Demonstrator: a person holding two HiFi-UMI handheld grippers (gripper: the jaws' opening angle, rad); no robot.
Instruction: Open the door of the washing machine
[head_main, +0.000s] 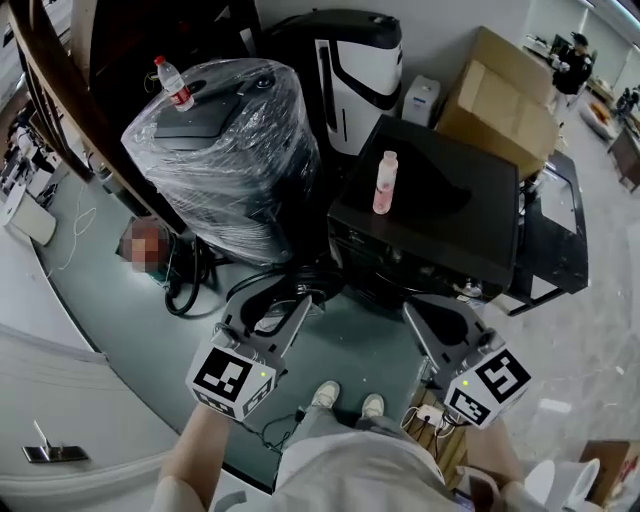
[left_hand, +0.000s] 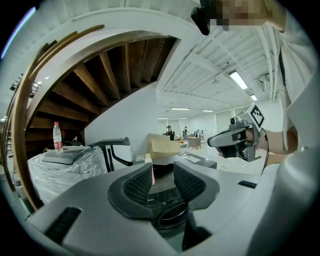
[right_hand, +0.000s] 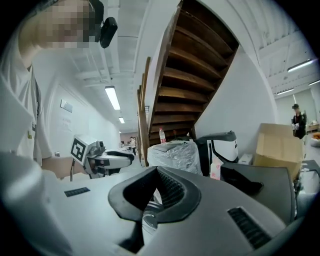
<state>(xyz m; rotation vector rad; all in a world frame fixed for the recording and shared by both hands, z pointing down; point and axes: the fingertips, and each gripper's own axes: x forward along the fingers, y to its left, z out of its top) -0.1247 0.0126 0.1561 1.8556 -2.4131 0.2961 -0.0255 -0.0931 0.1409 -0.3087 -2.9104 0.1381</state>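
The washing machine (head_main: 450, 215) is a black box seen from above in the head view, and its front is hidden. A pink bottle (head_main: 385, 182) stands on its top. My left gripper (head_main: 292, 312) hangs in the air just left of its near corner, open, with nothing between the pads (left_hand: 140, 184). My right gripper (head_main: 428, 315) is held near the machine's front edge; its jaw tips appear to meet on nothing, so it is shut. Each gripper view shows the other: the right gripper (left_hand: 215, 141) and the left gripper (right_hand: 131, 156).
A plastic-wrapped machine (head_main: 225, 150) with a water bottle (head_main: 173, 82) on it stands to the left. Behind are a black-and-white appliance (head_main: 355, 60) and a cardboard box (head_main: 500, 95). Cables (head_main: 190, 280) lie on the floor. A wooden staircase (right_hand: 190, 75) rises on the left.
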